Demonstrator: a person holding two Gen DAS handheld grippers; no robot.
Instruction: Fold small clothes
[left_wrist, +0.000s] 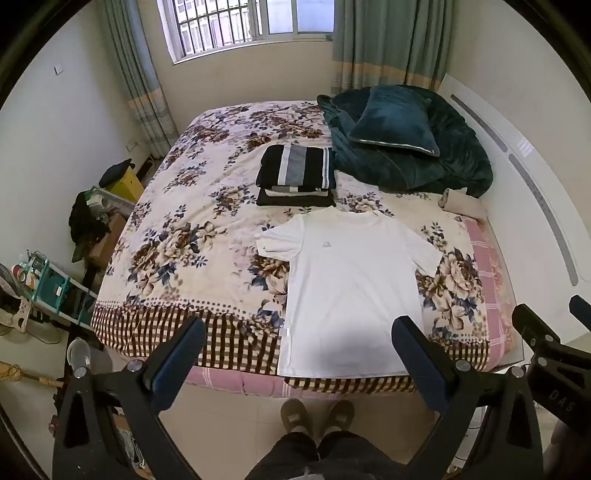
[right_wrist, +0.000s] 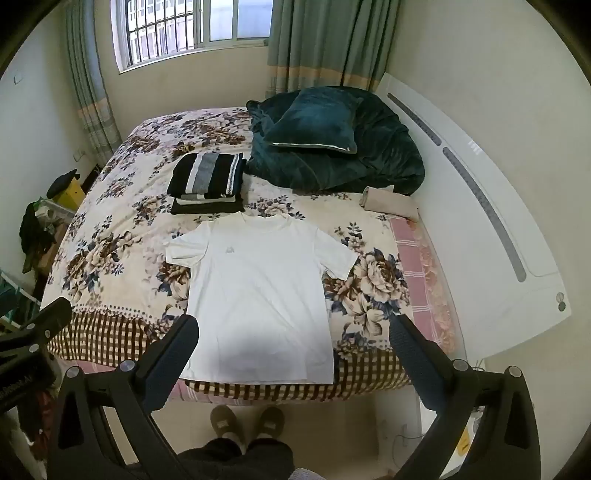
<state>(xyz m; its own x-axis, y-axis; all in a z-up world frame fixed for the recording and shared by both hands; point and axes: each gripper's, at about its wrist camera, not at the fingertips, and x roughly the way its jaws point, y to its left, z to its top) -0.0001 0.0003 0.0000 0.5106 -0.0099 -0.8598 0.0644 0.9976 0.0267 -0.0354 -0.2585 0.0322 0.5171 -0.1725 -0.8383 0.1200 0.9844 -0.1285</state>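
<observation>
A white T-shirt (left_wrist: 351, 288) lies flat and spread out, front up, at the near edge of the floral bedspread (left_wrist: 184, 236); it also shows in the right wrist view (right_wrist: 258, 295). Behind it sits a stack of folded clothes (left_wrist: 295, 173) with a black-and-grey striped piece on top, also in the right wrist view (right_wrist: 207, 181). My left gripper (left_wrist: 299, 328) is open and empty, held above the shirt's hem. My right gripper (right_wrist: 293, 326) is open and empty, also above the hem; part of it shows in the left wrist view (left_wrist: 546, 347).
A dark green duvet with a pillow (left_wrist: 402, 136) is heaped at the back right by the white headboard (left_wrist: 524, 206). A beige rolled cloth (right_wrist: 388, 203) lies beside it. Cluttered shelves and boxes (left_wrist: 92, 221) stand left of the bed. The person's slippered feet (left_wrist: 317, 413) stand at the bed's edge.
</observation>
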